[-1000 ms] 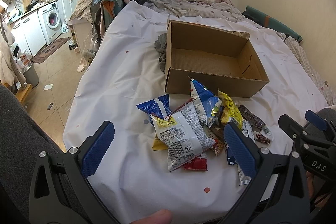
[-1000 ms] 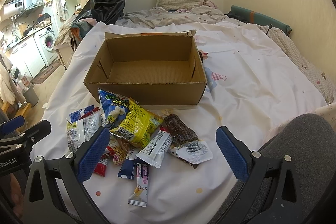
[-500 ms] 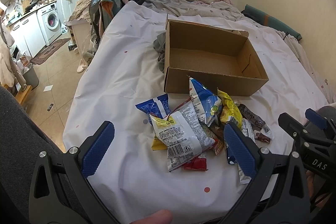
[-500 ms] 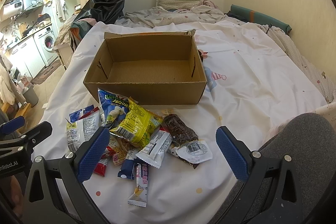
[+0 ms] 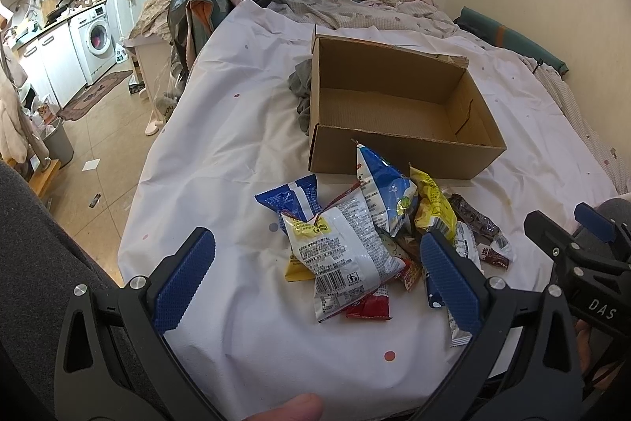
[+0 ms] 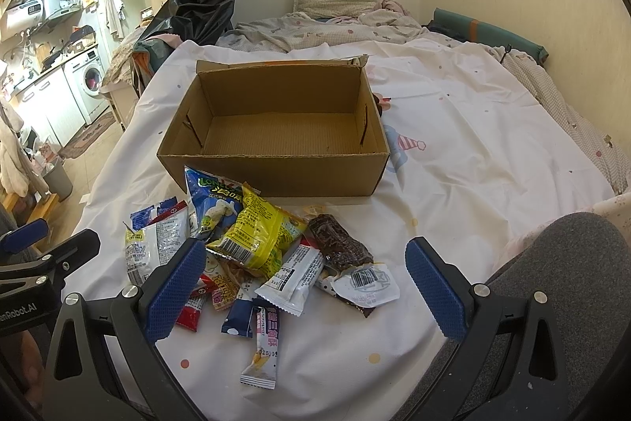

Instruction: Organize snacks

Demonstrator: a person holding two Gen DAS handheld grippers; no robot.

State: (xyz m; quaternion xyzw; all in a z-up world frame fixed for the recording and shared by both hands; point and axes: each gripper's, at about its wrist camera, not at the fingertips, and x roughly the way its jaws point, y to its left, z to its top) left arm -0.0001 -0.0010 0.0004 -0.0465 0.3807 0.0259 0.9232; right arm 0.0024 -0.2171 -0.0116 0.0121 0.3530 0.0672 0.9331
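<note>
Showing only leftward: grey cloth (image 5: 301, 87), perhaps.

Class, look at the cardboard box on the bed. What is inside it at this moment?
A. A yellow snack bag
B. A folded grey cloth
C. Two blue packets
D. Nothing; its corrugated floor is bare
D: the cardboard box shows only its bare corrugated floor, while the snack packets all lie in a pile on the white sheet in front of it.

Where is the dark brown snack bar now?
In the right wrist view, the dark brown snack bar lies right of the yellow bag, before the cardboard box.
</note>
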